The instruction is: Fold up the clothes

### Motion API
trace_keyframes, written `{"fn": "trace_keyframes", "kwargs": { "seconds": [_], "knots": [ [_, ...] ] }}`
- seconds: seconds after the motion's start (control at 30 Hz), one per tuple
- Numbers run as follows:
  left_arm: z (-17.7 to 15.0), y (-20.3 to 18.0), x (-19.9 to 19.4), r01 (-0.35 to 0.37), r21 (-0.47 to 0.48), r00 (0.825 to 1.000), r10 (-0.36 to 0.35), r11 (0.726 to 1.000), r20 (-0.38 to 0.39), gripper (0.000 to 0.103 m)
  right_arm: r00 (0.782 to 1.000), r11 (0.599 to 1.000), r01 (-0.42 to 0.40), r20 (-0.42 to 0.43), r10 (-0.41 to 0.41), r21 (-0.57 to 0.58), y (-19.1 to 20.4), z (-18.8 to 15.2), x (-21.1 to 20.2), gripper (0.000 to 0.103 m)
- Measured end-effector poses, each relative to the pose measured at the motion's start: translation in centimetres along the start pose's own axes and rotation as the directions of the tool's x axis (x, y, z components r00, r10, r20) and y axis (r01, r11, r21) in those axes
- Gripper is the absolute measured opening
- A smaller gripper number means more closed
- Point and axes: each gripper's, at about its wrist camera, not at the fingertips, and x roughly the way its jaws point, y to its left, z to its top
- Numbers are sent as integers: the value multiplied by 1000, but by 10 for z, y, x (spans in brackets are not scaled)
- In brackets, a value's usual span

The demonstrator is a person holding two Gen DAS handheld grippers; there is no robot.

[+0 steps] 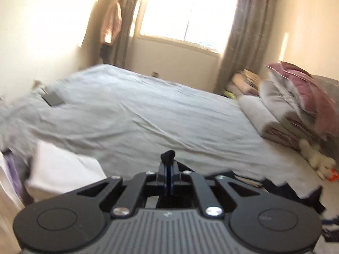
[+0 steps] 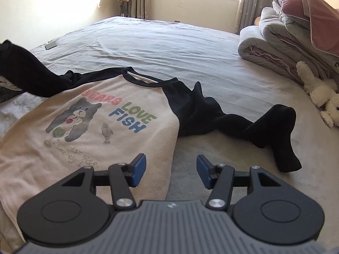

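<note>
A cream shirt point(image 2: 89, 131) with black sleeves and a "BEARS LOVE FISH" bear print lies face up on the bed. Its right black sleeve point(image 2: 243, 122) trails crumpled across the sheet. The other black sleeve point(image 2: 25, 69) rises off the bed toward the left edge of the right wrist view. My left gripper point(image 1: 168, 160) is shut, with a tuft of black sleeve fabric point(image 1: 168, 155) sticking out past its tips; that view is blurred. My right gripper point(image 2: 171, 172) hangs open just above the shirt's lower right edge, nothing between its blue pads point(image 2: 138, 169).
The bed's grey sheet point(image 2: 180, 48) stretches toward a bright window. Folded quilts and a pink pillow point(image 2: 286, 33) are stacked at the right, with a white plush toy point(image 2: 320, 93) beside them. A flat dark object point(image 2: 50, 45) lies far left.
</note>
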Motion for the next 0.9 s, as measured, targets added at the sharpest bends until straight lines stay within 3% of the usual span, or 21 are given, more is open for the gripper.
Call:
{"fn": "trace_keyframes", "kwargs": {
  "seconds": [0.07,0.17,0.3,0.37,0.43,0.53,0.6,0.67,0.73,0.8,0.9],
  "knots": [
    [25,15,18,-147,43,988,145,988,59,3,1000,1000,-4,5,4,2,0,3,2,57],
    [35,41,55,-321,55,947,320,946,27,3,1000,1000,-8,5,8,15,-2,7,5,57],
    [15,80,88,-410,18,910,411,912,-54,1,1000,998,0,5,-1,58,-12,12,8,57],
    [6,94,88,-425,-7,904,425,905,-51,1,1000,996,9,2,-10,91,-21,14,9,57],
    [-1,106,79,-397,-64,917,393,916,-61,2,1000,992,16,-1,-16,125,-30,15,9,57],
    [-7,102,64,-285,-163,957,272,945,-96,4,1000,983,18,-10,-16,181,-43,15,11,57],
    [-13,79,55,-188,-196,980,170,963,-107,11,1000,973,13,-15,-10,229,-51,16,14,57],
    [-21,47,51,-93,-188,989,69,978,-127,33,1000,955,9,-22,-2,296,-61,16,18,58],
    [-33,6,51,-33,-147,981,4,989,-194,47,999,928,9,-32,3,372,-72,16,23,64],
    [-56,-28,53,16,-75,962,-36,997,-272,50,999,896,9,-42,10,445,-84,15,27,65],
    [-94,-77,58,98,42,917,-74,994,-393,52,996,865,-4,-73,47,502,-95,9,34,65]
  ]
}}
